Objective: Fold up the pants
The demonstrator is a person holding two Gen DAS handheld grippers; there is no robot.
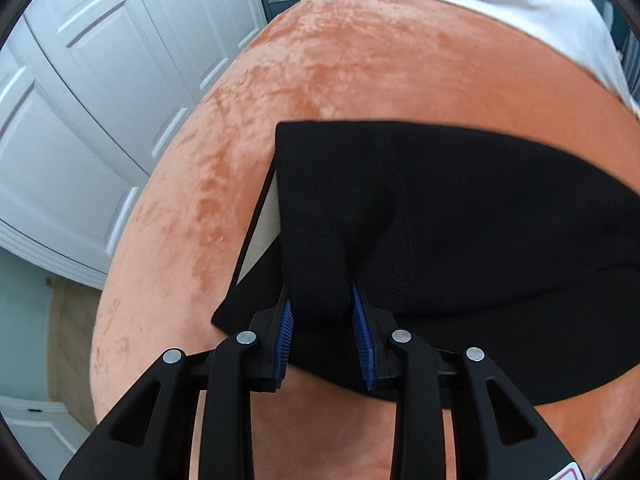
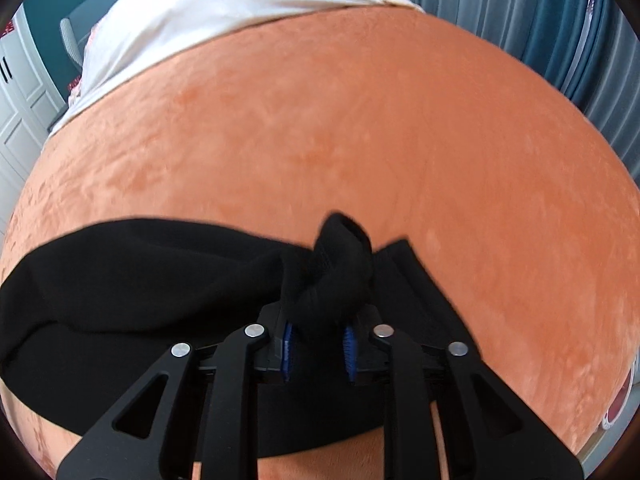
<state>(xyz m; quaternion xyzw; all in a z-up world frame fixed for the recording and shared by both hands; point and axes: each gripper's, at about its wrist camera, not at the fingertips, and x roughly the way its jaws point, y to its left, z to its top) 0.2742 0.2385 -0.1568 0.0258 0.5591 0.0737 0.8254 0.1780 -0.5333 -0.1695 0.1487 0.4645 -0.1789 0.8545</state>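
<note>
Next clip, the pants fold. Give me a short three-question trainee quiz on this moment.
1. True or false: the black pants lie on an orange blanket.
2. What is bunched between the jaws of the right gripper? A) white sheet B) black pants fabric C) nothing
3. Fill in: at the far end of the bed lies a ___ sheet.

Key: 1 true. 2 B. 3 white.

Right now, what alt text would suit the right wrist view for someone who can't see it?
A hand-held gripper has a bunched fold of black pants between its blue pads, above an orange blanket. A white sheet lies at the bed's far end.
</note>
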